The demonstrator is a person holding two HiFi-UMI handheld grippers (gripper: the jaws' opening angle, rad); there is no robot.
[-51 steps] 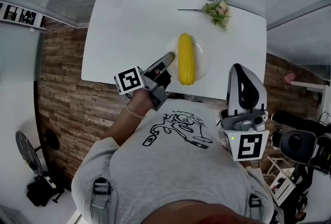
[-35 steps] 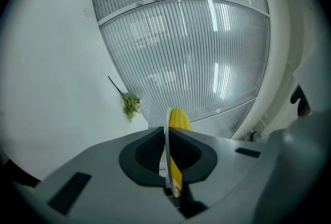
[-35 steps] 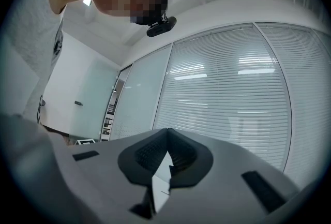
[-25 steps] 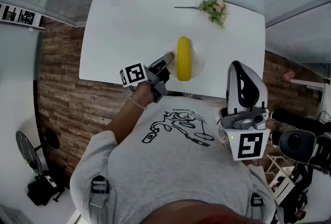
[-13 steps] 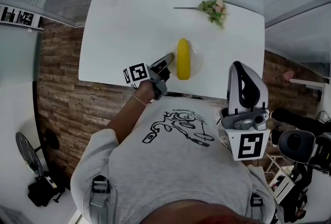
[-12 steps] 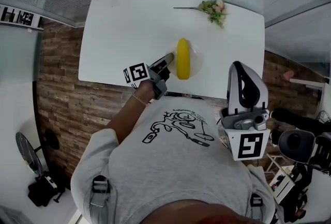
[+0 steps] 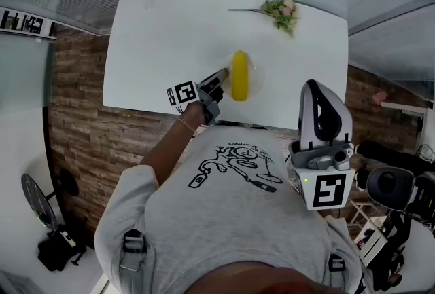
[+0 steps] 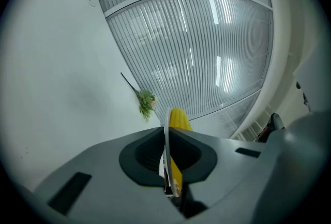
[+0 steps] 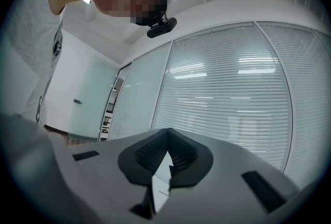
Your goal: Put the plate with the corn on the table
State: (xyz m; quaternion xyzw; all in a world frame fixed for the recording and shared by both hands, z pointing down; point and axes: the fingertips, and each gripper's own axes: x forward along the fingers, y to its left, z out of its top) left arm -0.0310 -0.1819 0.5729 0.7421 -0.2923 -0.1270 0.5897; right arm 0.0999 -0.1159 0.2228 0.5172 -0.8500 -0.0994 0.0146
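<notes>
A yellow corn cob (image 7: 239,75) lies on a small white plate (image 7: 255,72) near the front edge of the white table (image 7: 170,34). My left gripper (image 7: 221,75) is shut on the plate's near-left rim. Whether the plate rests on the table or hangs just over it, I cannot tell. In the left gripper view the plate (image 8: 167,151) stands edge-on between the jaws of the left gripper (image 8: 167,166), with the corn (image 8: 179,118) behind it. My right gripper (image 7: 313,87) is held upright beside my chest, away from the table. In the right gripper view the right gripper (image 9: 166,153) is shut, with nothing in it.
A small flower sprig (image 7: 285,12) lies at the table's far right, also in the left gripper view as the sprig (image 8: 146,104). A wooden floor (image 7: 81,116) lies to the left of the table. Window blinds (image 8: 196,52) run behind it.
My left gripper has carried the plate and corn a little lower and farther out over the table. The right gripper has stayed where it was.
</notes>
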